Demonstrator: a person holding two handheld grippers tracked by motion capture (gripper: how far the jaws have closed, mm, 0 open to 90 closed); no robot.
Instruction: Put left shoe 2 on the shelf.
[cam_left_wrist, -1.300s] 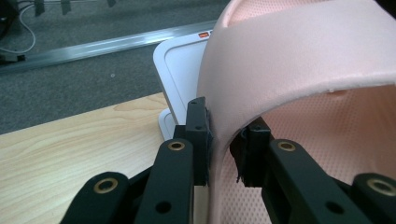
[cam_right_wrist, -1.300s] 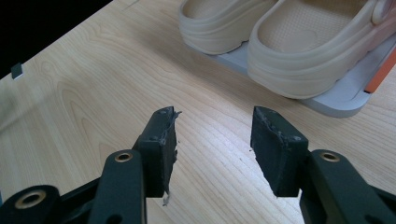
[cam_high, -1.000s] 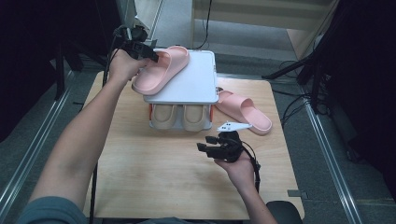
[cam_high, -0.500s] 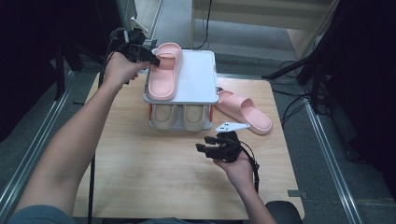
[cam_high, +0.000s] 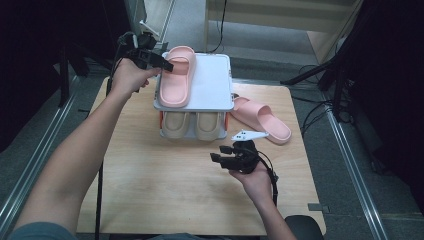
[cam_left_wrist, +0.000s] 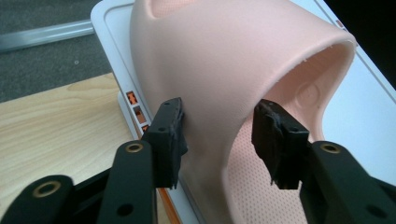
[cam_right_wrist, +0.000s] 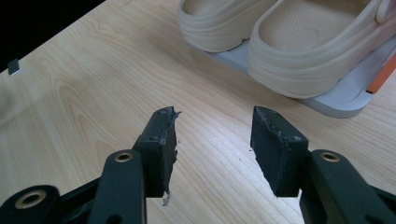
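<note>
A pink slipper (cam_high: 176, 82) lies lengthwise on the left side of the white top shelf (cam_high: 212, 82) of a small rack. My left gripper (cam_high: 165, 62) is at its toe end. In the left gripper view the jaws (cam_left_wrist: 219, 121) straddle the slipper's strap (cam_left_wrist: 224, 60). They have just been opening: the left pad (cam_left_wrist: 169, 133) is close against the strap and the right pad (cam_left_wrist: 275, 137) stands clear of it. A second pink slipper (cam_high: 262, 119) lies on the table to the right of the rack. My right gripper (cam_high: 218, 153) hovers open over the wood, nothing between its pads (cam_right_wrist: 215, 126).
Two beige clogs (cam_high: 192, 125) (cam_right_wrist: 280, 42) fill the rack's lower shelf. The wooden table (cam_high: 150, 185) has bare surface in front of the rack. Dark floor, metal rails and cables surround the table.
The pink slipper went from lying askew in the left gripper's grip over the rack's corner to lying straight on the top shelf. The left jaws have spread apart. The right gripper kept still.
</note>
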